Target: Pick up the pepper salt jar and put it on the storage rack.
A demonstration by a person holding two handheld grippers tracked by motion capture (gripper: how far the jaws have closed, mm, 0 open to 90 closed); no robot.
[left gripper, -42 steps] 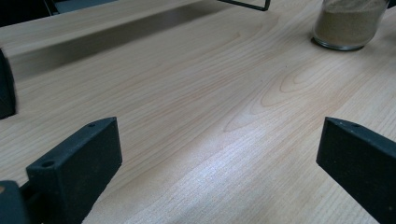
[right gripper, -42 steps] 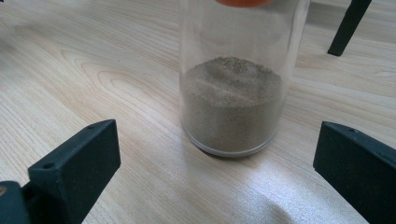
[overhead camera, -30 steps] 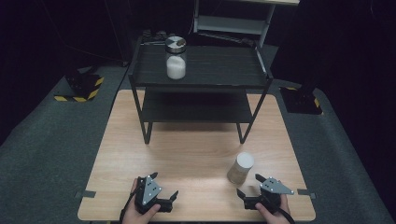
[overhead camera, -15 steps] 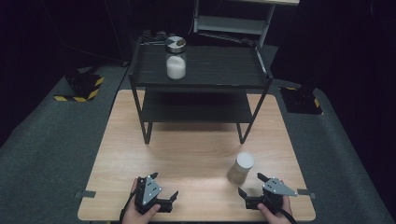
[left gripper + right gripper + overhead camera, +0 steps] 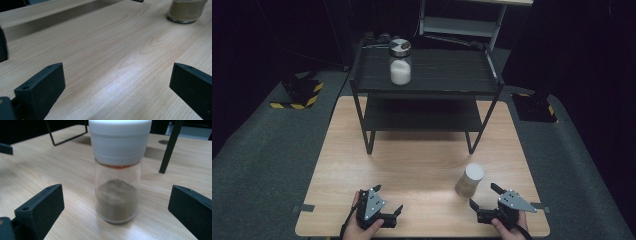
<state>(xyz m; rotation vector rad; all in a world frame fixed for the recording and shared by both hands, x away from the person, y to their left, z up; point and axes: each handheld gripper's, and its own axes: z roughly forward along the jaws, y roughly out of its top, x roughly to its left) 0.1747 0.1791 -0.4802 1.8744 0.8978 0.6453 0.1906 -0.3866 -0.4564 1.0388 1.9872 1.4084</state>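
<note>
— Wooden table (image 5: 412, 165) under both your grippers, yes? Tell me what you have in front of the right one.

— In the right gripper view, your right gripper (image 5: 116, 215) has its jaws spread wide, and the spice jar (image 5: 117, 170) stands upright on the wood just ahead of them, centred between the two. It is not touched by either jaw. You can see a white cap, clear glass and a brownish powder in the lower part of the jar.

— And from above?

— The high view shows the same spice jar (image 5: 470, 180) near the front right part of the table, just beside your right gripper (image 5: 484, 197), a little to its left and farther from you. This view does not show the powder well, but it shows what the gripper view cannot: a black two-level shelf (image 5: 427, 75) at the back of the table, with a second jar (image 5: 400, 62), holding something white, on its top level.

— My left hand?

— Your left gripper (image 5: 388, 200) is near the front edge, well apart from the spice jar. In the left gripper view its jaws are released too, with only bare wood between them, and the bottom of the spice jar (image 5: 186, 11) shows far off at the upper right corner.
</note>
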